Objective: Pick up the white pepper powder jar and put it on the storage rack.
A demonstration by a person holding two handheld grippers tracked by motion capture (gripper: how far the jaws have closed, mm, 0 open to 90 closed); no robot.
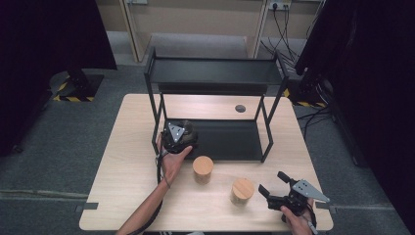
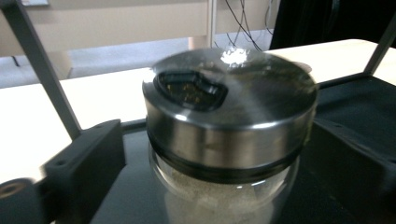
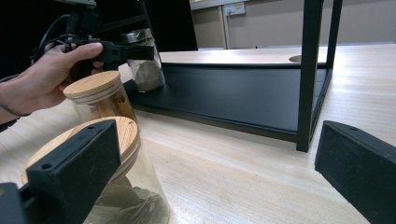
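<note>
A glass jar with a steel lid [image 2: 229, 121] holds pale powder and stands at the left end of the black rack's lower shelf [image 1: 230, 139]. My left gripper [image 1: 180, 139] is around its lid, jaws open, with a visible gap at the left jaw. The same jar [image 3: 145, 65] appears far off in the right gripper view, a hand and that gripper beside it. My right gripper [image 1: 274, 184] rests open near the table's front right. A wood-lidded jar [image 1: 242, 191] stands just left of it, close to the left jaw [image 3: 116, 140] but not gripped.
A second wood-lidded jar [image 1: 202, 169] stands on the table in front of the rack. The rack's top shelf [image 1: 215, 73] and its thin black posts [image 3: 310, 70] rise over the lower shelf. A round cable hole [image 1: 240, 108] is in the tabletop behind it.
</note>
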